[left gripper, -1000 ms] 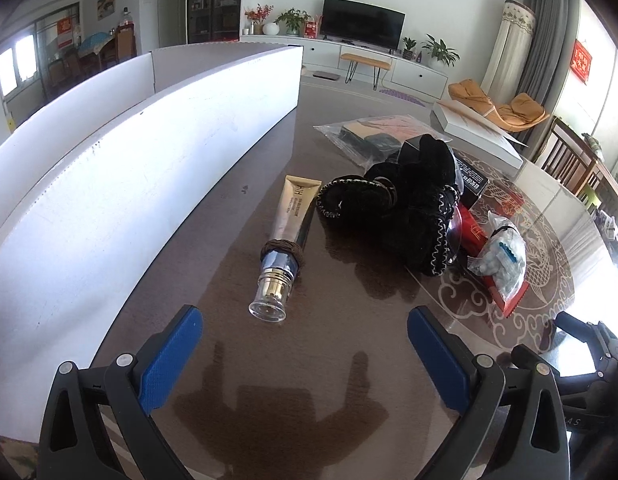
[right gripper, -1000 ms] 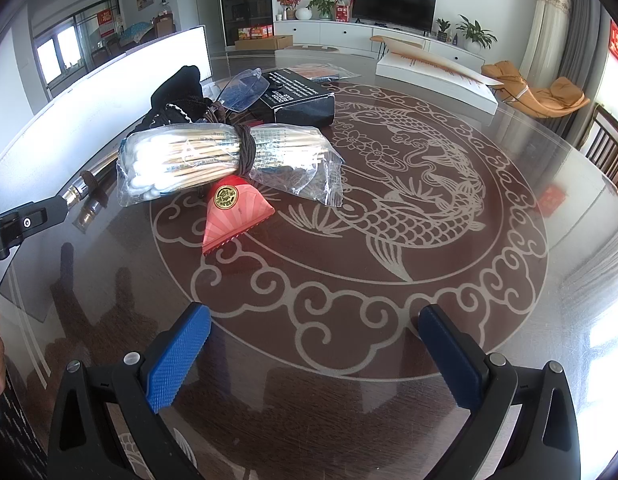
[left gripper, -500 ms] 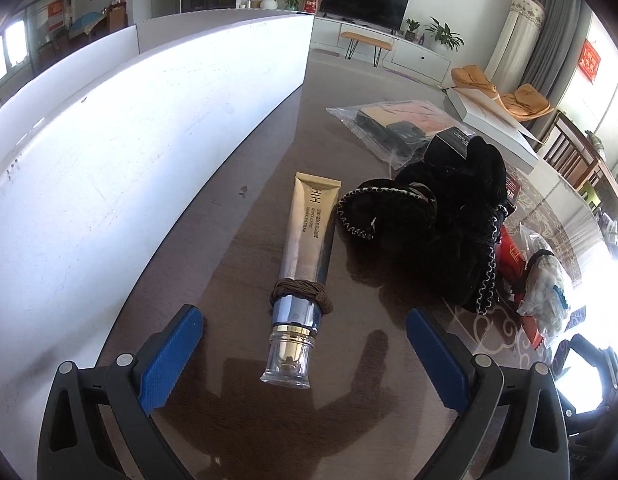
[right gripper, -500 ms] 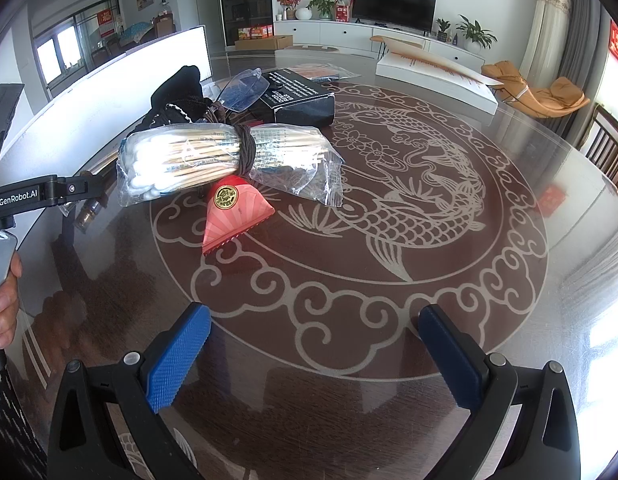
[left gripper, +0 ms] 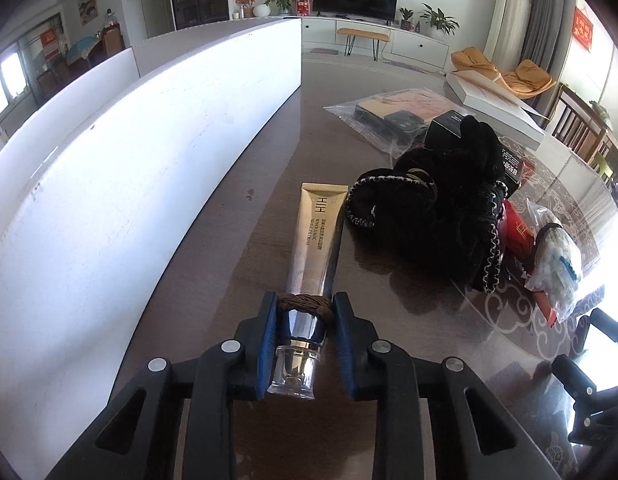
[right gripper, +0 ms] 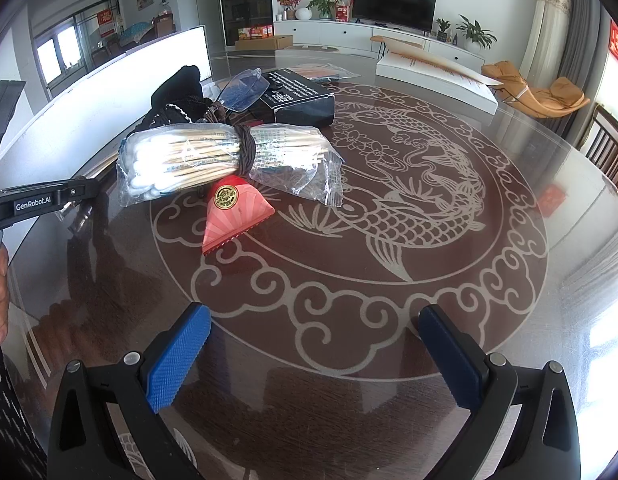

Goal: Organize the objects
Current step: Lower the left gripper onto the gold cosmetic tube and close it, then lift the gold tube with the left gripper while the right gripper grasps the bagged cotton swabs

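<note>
Left tongs [left gripper: 303,336] just closing in, pads now pinching the cream tube [left gripper: 315,240] at its neck, right over the brown band [left gripper: 305,305] wound round it, clear cap pointing back at the camera. Tube lying flat on the counter [left gripper: 245,264], along the side where the white board [left gripper: 121,184] stands, crimped end just beside the black fabric bundle [left gripper: 437,208]. Right tongs [right gripper: 315,354] spread wide, nothing between them, hovering over bare counter near its front edge. Further in, a bag of cotton swabs [right gripper: 225,160] resting on a red fan-shaped packet [right gripper: 235,216], black box [right gripper: 299,98] behind. Step in hand, by the look of it: the grab on the tube, first pick of the tidy-up. Next up, probably a clean lift, straight up, keeping the long body from swinging into the black bundle. Firm squeeze needed here; shiny metal neck likely slippery, band perhaps helping the hold.
</note>
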Motion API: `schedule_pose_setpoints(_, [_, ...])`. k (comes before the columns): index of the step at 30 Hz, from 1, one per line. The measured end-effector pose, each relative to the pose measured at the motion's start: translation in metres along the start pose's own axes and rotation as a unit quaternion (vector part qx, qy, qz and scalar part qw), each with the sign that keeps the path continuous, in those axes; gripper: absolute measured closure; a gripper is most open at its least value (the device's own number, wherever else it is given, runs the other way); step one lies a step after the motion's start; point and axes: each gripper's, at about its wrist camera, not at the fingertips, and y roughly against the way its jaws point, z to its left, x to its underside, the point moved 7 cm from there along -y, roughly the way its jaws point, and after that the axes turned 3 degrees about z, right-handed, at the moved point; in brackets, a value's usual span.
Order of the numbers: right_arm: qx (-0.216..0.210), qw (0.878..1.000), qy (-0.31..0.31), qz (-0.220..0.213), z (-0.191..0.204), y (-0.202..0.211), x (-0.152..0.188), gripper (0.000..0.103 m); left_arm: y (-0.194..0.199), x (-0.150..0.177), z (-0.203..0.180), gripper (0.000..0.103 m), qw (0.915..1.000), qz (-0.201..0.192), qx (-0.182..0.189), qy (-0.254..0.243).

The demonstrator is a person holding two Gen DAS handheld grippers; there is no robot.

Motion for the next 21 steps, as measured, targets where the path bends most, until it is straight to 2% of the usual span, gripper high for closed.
schedule_pose_setpoints(4, [0.0,1.0,0.0,0.0,0.0,0.0,0.0,0.0,0.017,0.028,0.001,0.076,0.9998,0.003,0.011,0.015])
schedule_pose_setpoints(7, [0.0,1.0,0.0,0.0,0.0,0.0,0.0,0.0,0.02,0.033,0.005,0.074,0.9989,0.001,0.028,0.038])
schedule_pose_setpoints(10, [0.0,1.0,0.0,0.0,0.0,0.0,0.0,0.0,0.019,0.032,0.002,0.072,0.9993,-0.004,0.021,0.031])
schedule_pose_setpoints(12, [0.0,1.0,0.0,0.0,0.0,0.0,0.0,0.0,0.019,0.033,-0.003,0.067,0.9998,-0.006,0.01,0.015])
schedule_pose_setpoints(16, [0.0,1.0,0.0,0.0,0.0,0.0,0.0,0.0,0.017,0.034,-0.011,0.049,1.0,-0.005,-0.003,-0.006])
schedule_pose_setpoints(21, [0.0,1.0,0.0,0.0,0.0,0.0,0.0,0.0,0.016,0.034,-0.007,0.043,1.0,-0.006,-0.006,0.001])
